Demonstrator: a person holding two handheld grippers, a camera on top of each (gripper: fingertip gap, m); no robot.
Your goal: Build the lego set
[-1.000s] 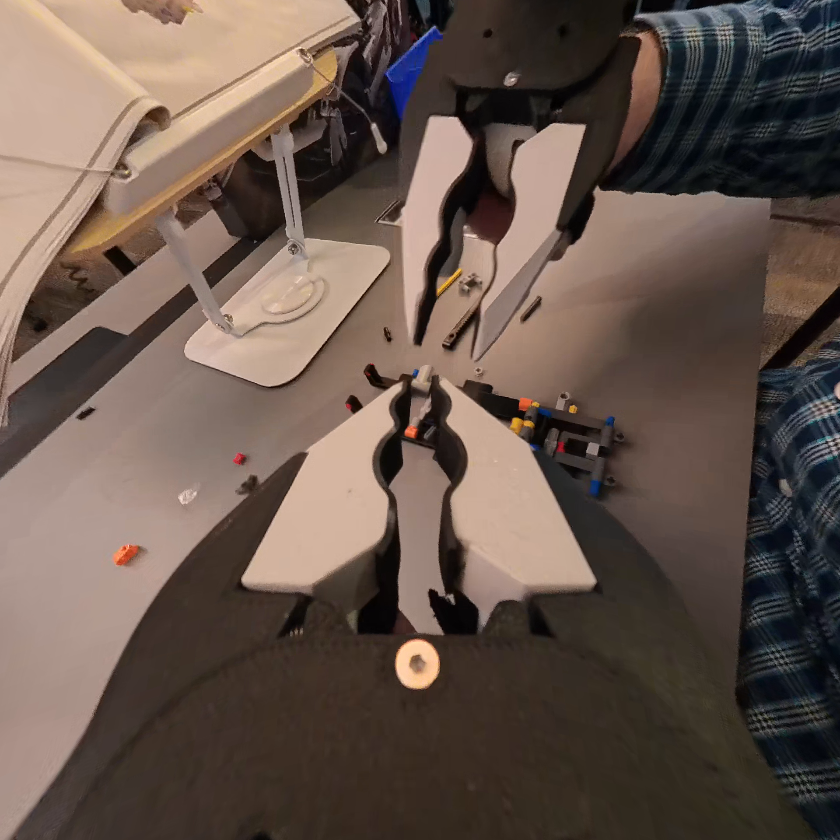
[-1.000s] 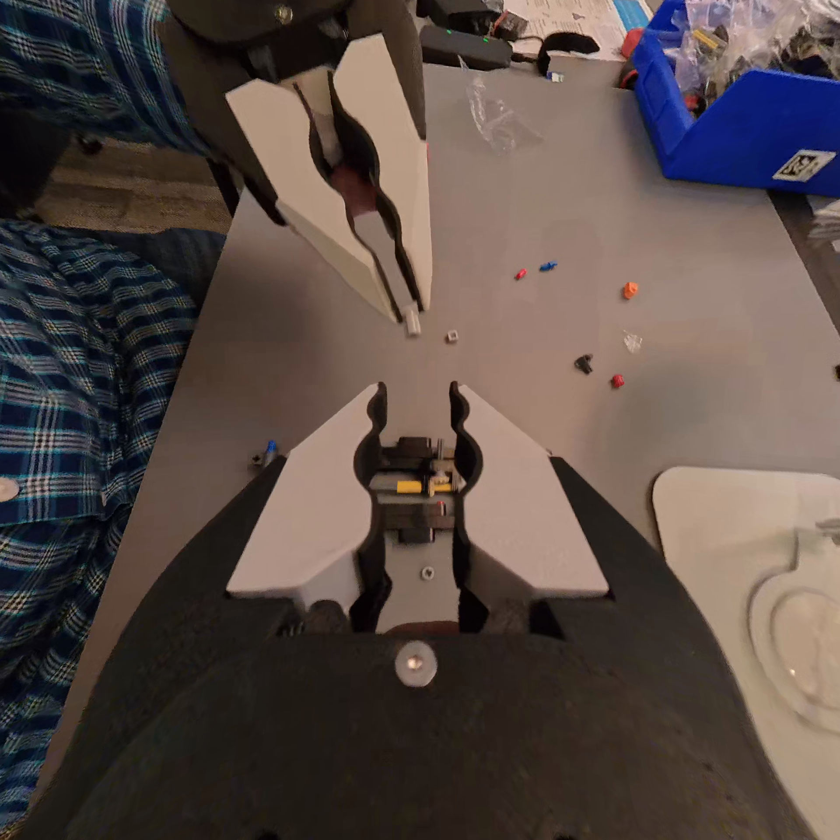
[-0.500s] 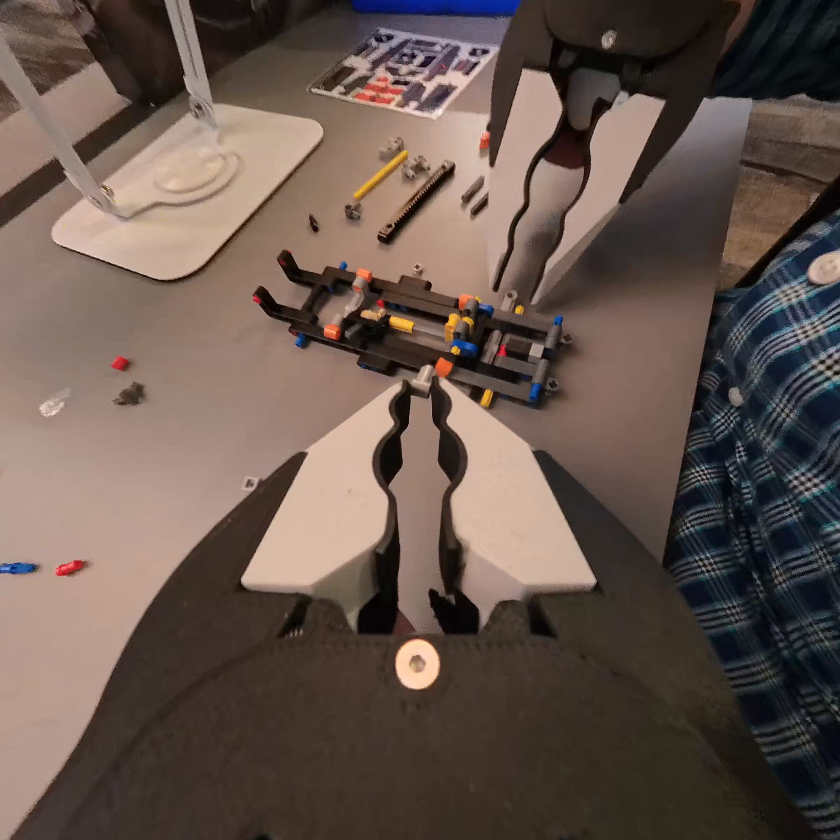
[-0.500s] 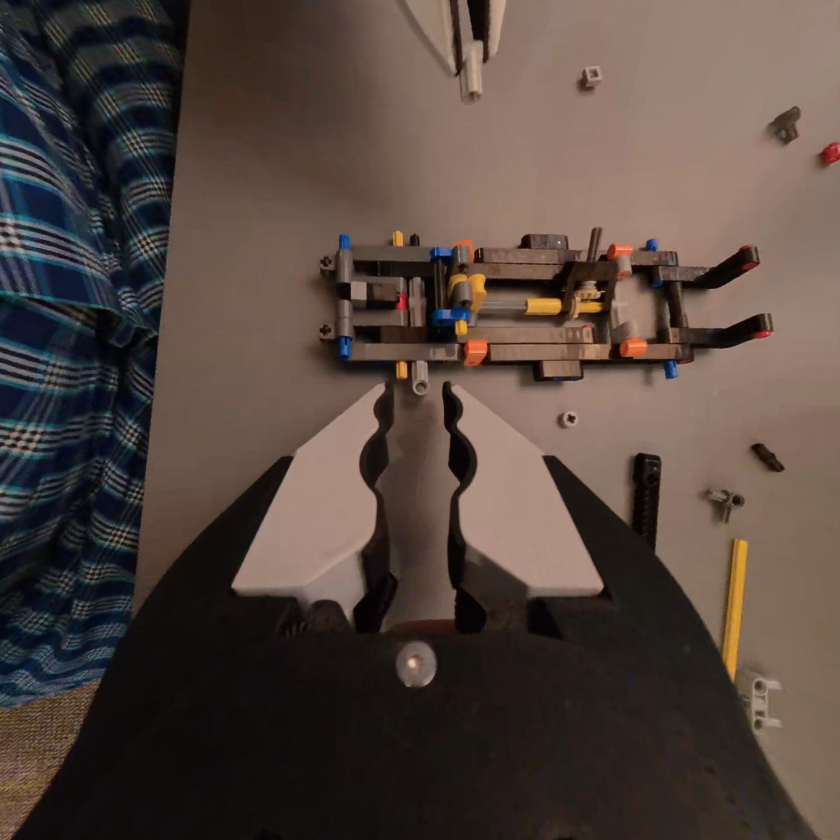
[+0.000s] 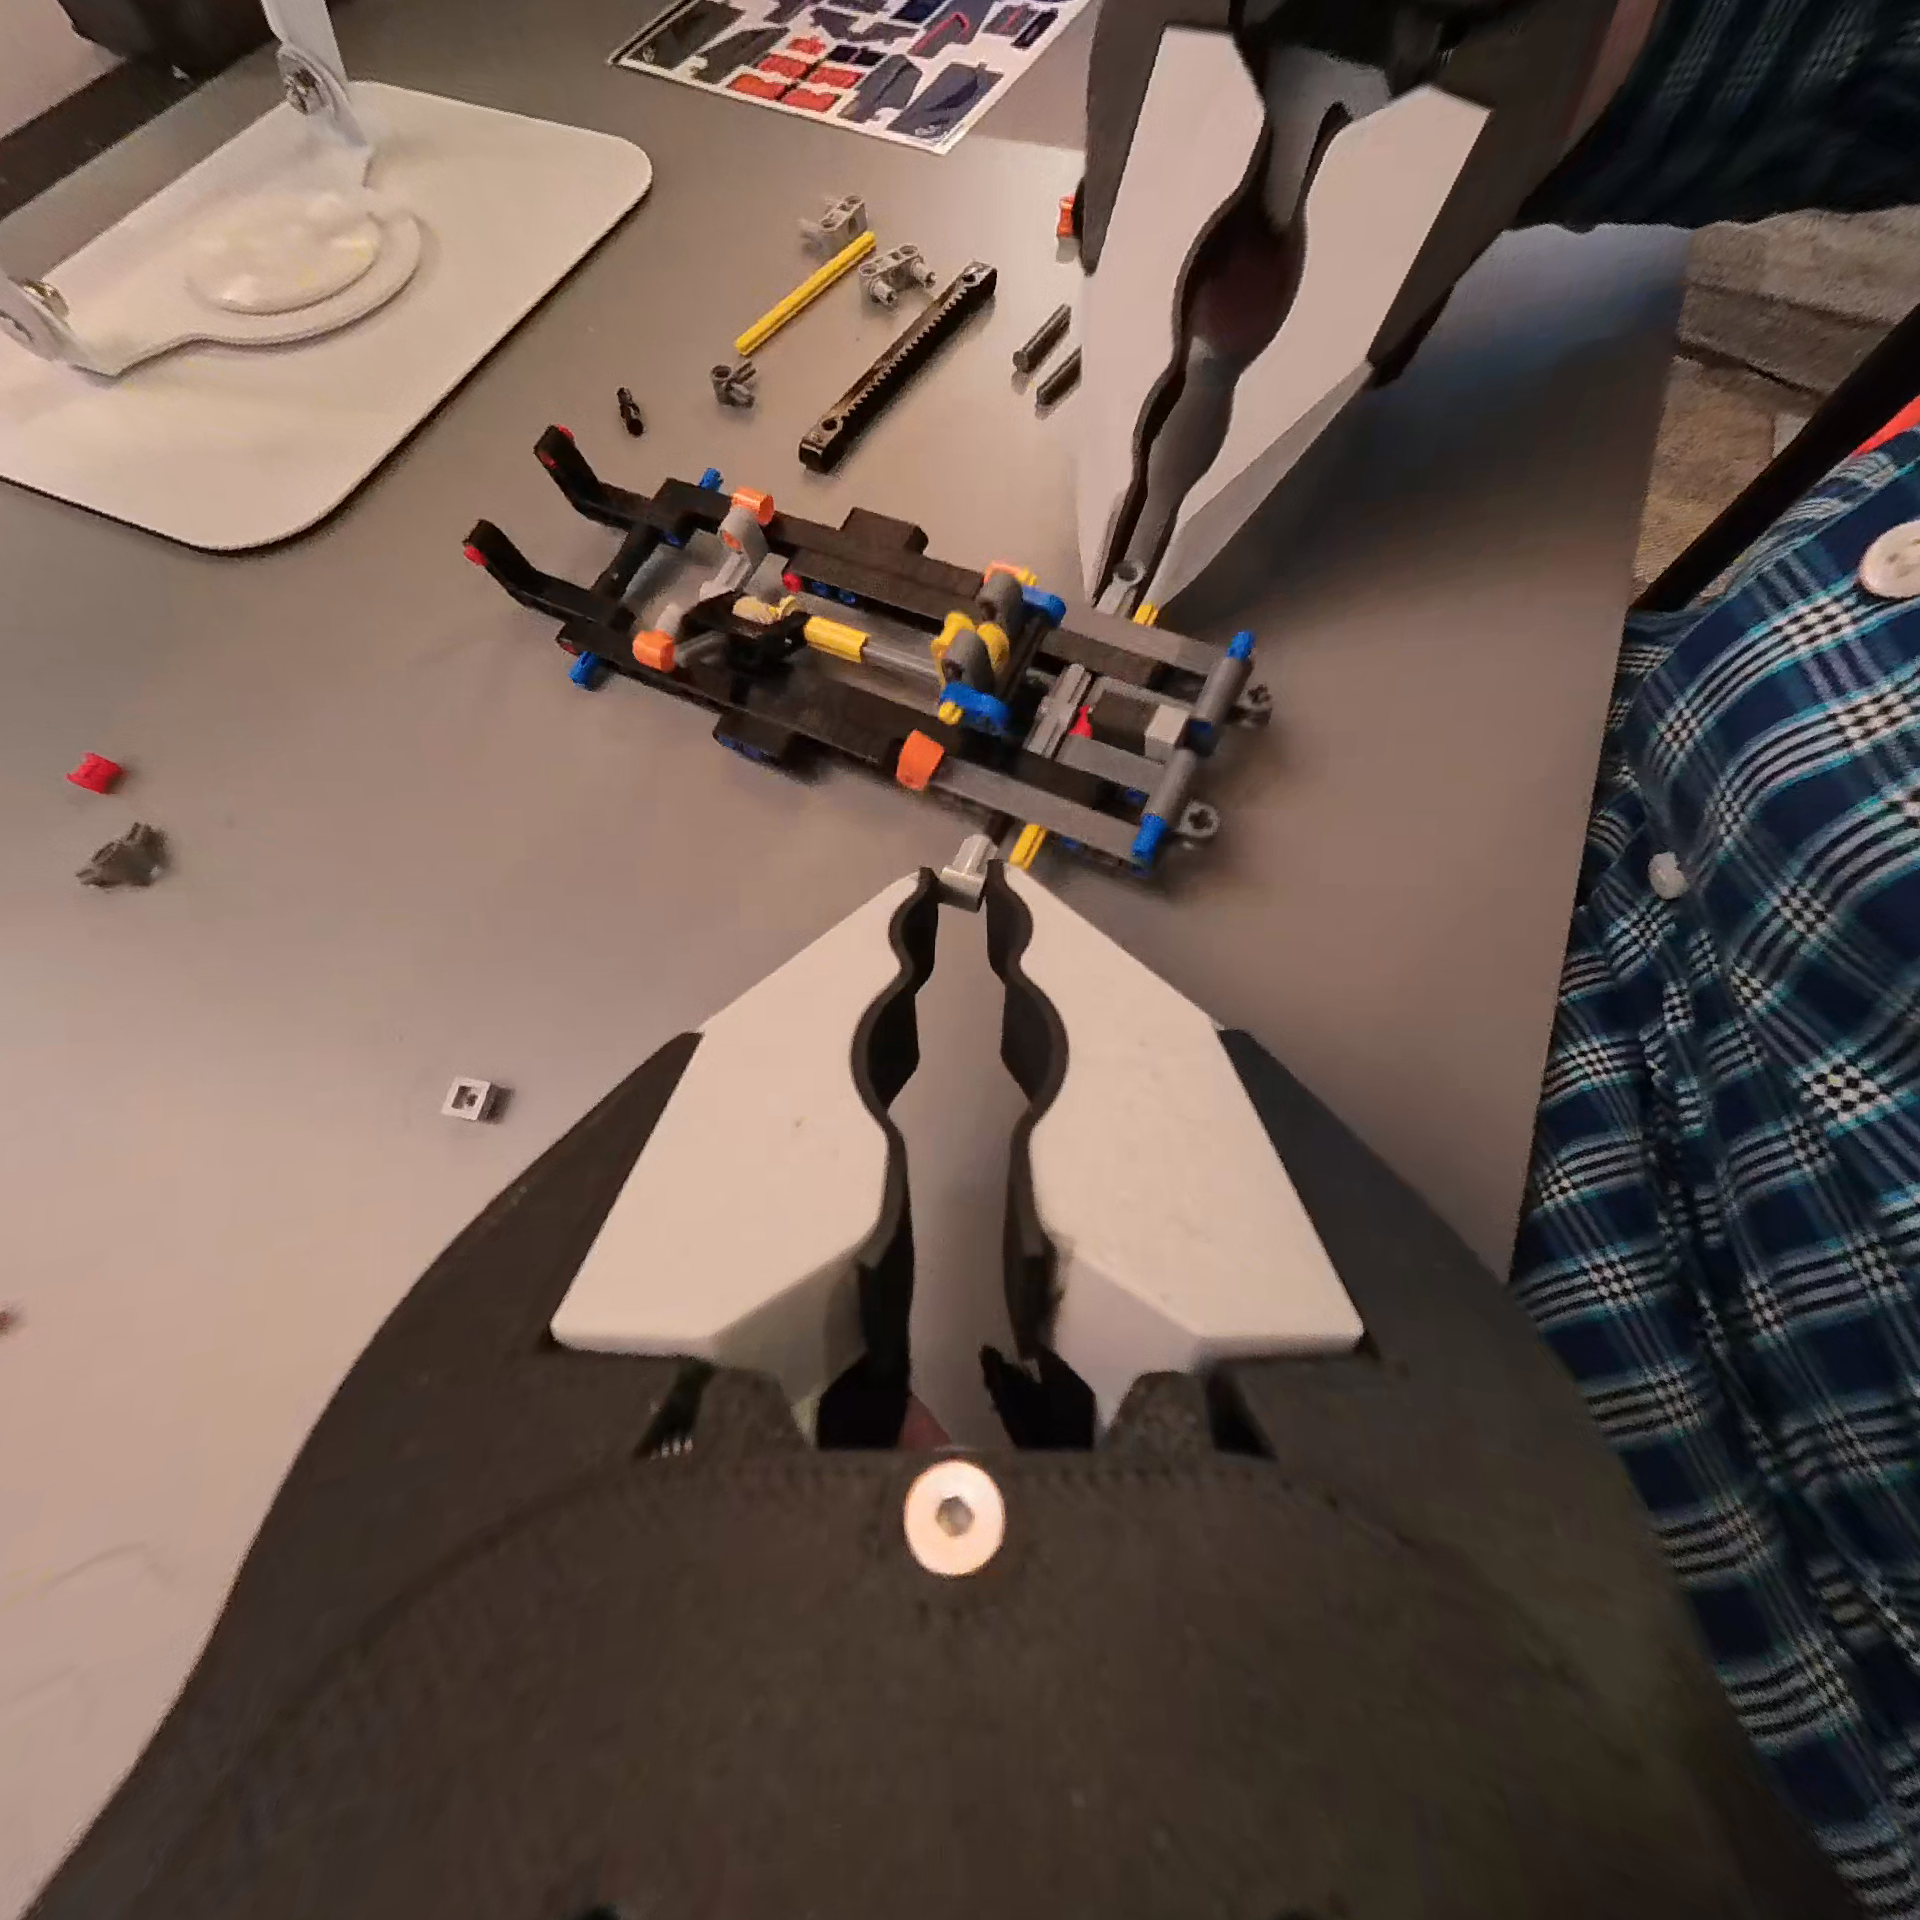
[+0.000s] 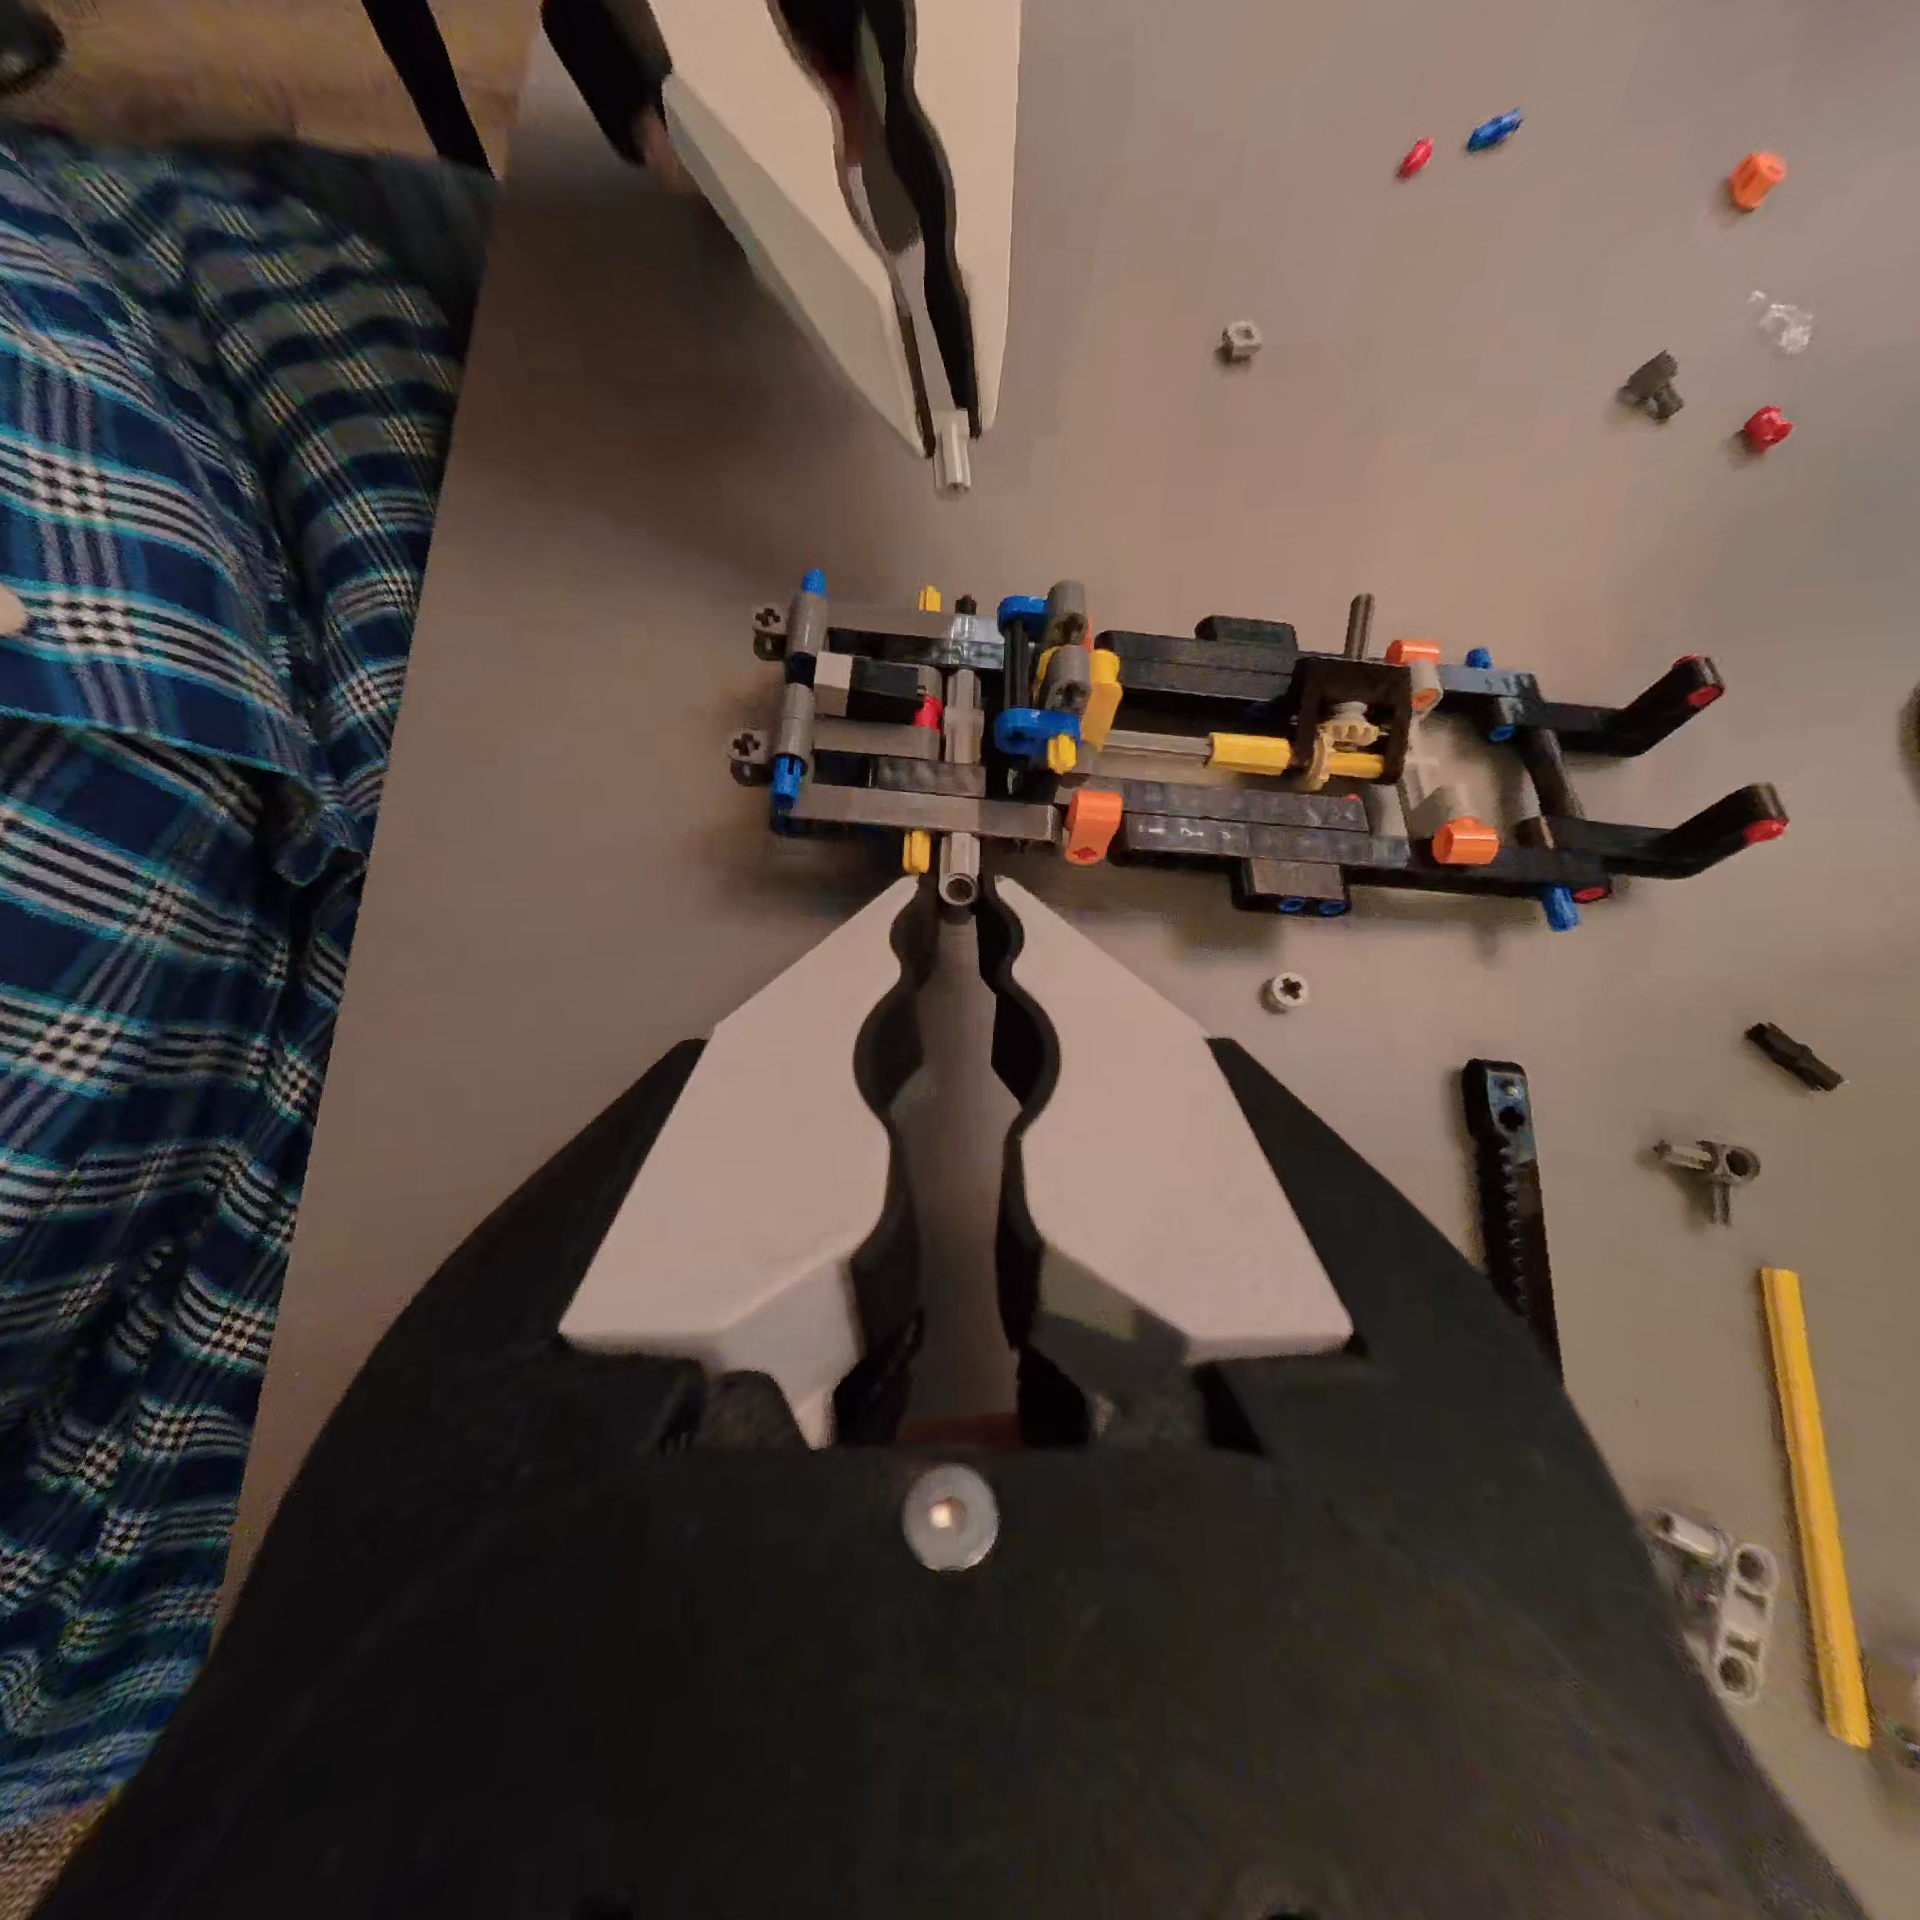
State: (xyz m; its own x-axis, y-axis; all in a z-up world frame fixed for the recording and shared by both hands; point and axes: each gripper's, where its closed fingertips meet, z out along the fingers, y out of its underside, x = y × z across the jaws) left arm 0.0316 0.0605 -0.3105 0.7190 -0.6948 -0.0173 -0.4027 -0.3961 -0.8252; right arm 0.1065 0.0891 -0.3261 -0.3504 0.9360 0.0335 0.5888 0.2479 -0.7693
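The lego chassis (image 5: 883, 665), black and grey beams with orange, blue and yellow pins, lies flat on the grey table; it also shows in the right wrist view (image 6: 1195, 748). My left gripper (image 5: 961, 883) is shut on a small light grey piece (image 5: 966, 868), held just off the chassis's near side. From the right wrist view, that gripper (image 6: 951, 436) and its piece (image 6: 951, 462) hang beyond the chassis. My right gripper (image 6: 956, 894) is closed around the grey axle end (image 6: 958, 873) that sticks out of the chassis. In the left wrist view it (image 5: 1127, 587) stands opposite.
A black toothed rack (image 5: 899, 364), a yellow axle (image 5: 805, 291) and grey connectors lie beyond the chassis. A white stand base (image 5: 260, 343) and a sticker sheet (image 5: 862, 62) lie farther back. Small loose parts (image 5: 96, 772) lie left. A person's plaid shirt (image 5: 1766, 935) borders the table's right edge. The tips of one gripper are about 9 cm away from the tips of the other.
Both grippers have come down to the chassis from opposite sides. The right gripper's jaws have narrowed onto the grey axle end. The left gripper still holds its grey piece.
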